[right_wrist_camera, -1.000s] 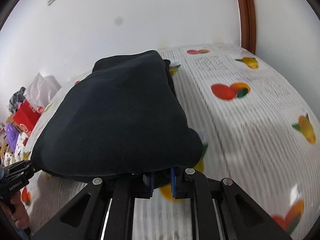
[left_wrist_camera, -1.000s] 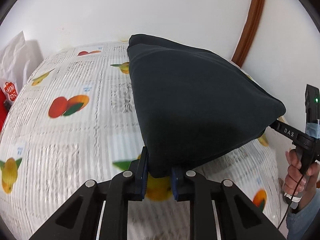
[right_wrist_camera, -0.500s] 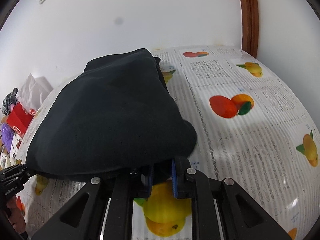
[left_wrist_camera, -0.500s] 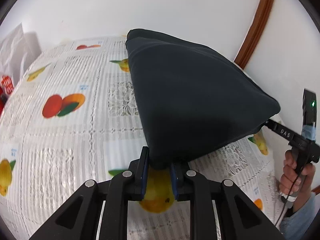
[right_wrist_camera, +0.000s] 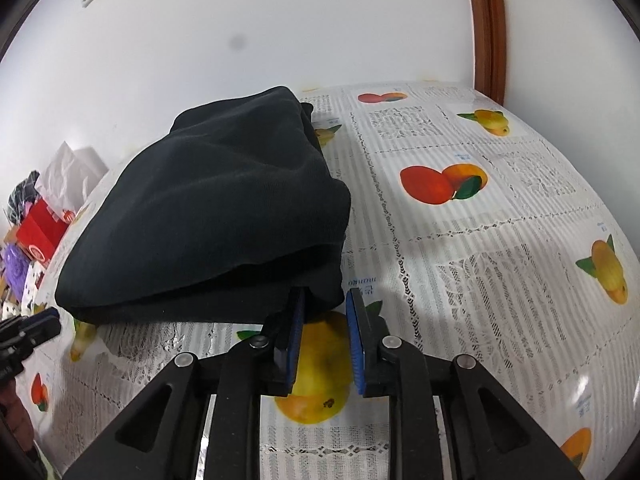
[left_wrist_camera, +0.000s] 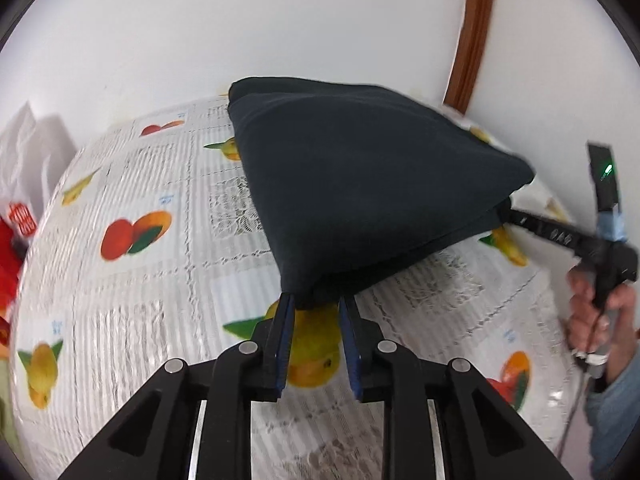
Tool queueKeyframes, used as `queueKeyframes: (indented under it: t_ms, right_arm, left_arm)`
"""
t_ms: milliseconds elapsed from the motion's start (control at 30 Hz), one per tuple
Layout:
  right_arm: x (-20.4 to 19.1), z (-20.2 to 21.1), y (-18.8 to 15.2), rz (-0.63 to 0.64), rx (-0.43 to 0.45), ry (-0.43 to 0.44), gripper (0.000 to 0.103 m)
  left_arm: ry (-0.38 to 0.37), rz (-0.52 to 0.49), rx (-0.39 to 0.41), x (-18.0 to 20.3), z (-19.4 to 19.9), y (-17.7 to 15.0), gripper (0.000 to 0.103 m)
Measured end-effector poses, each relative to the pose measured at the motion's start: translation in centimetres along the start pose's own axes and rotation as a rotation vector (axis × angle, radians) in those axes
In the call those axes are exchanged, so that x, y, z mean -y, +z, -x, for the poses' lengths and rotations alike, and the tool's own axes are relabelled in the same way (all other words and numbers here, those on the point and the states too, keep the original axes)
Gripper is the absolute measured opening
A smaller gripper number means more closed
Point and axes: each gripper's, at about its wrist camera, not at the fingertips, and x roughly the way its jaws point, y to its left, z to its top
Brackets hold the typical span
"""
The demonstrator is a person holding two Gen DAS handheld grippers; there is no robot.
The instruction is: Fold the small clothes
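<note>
Garment (left_wrist_camera: 360,184) edge — between opening claws (left_wrist_camera: 316,304)

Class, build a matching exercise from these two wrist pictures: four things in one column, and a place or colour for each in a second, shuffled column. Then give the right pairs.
Things
1. folded dark navy cloth garment
2. white plastic tablecloth printed with fruit
3. brown wooden door frame
4. red cardboard box

Descriptions
A. runs up the white wall at the far right
B. lies spread under the garment
C. stands at the far left edge
D. has a near corner between the blue pads of each gripper

Pairs: 1-D, 2-B, 3-A, 4-C
</note>
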Motion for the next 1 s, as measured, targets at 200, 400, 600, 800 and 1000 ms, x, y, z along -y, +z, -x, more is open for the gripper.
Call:
queueKeyframes:
  t_ms: [200, 400, 600, 800, 1000]
  right_arm:
    - [0.4, -0.7, 0.4, -0.08, -0.008, 0.011, 0.021]
    - [-0.1, -0.9, 0.3, -0.056, -0.007, -0.004, 0.018]
    - [-0.4, -0.9, 0.3, -0.043, -0.006, -0.025, 0.014]
    - [-0.5, -1.1, 0.5, -0.036, -0.014, -0.063, 0.009]
    - [-0.5, -1.0, 0.4, -0.028, -0.013, -0.056, 0.011]
  left_arm:
    - [0.114, -0.038, -0.007, 0.7, -0.8, 1.3, 0.022]
    - [0.167, -0.099, 0.023, 1.2, -0.4, 1.1, 0.028]
    - [0.194, -0.09, 0.062, 2.1, -1.1, 2.1, 0.019]
    - [0.118, 0.043, 0.047, -1.7, -1.1, 1.2, 0.015]
    - [0.069, 0.114, 0.019, -2.4, -1.0, 0.6, 0.016]
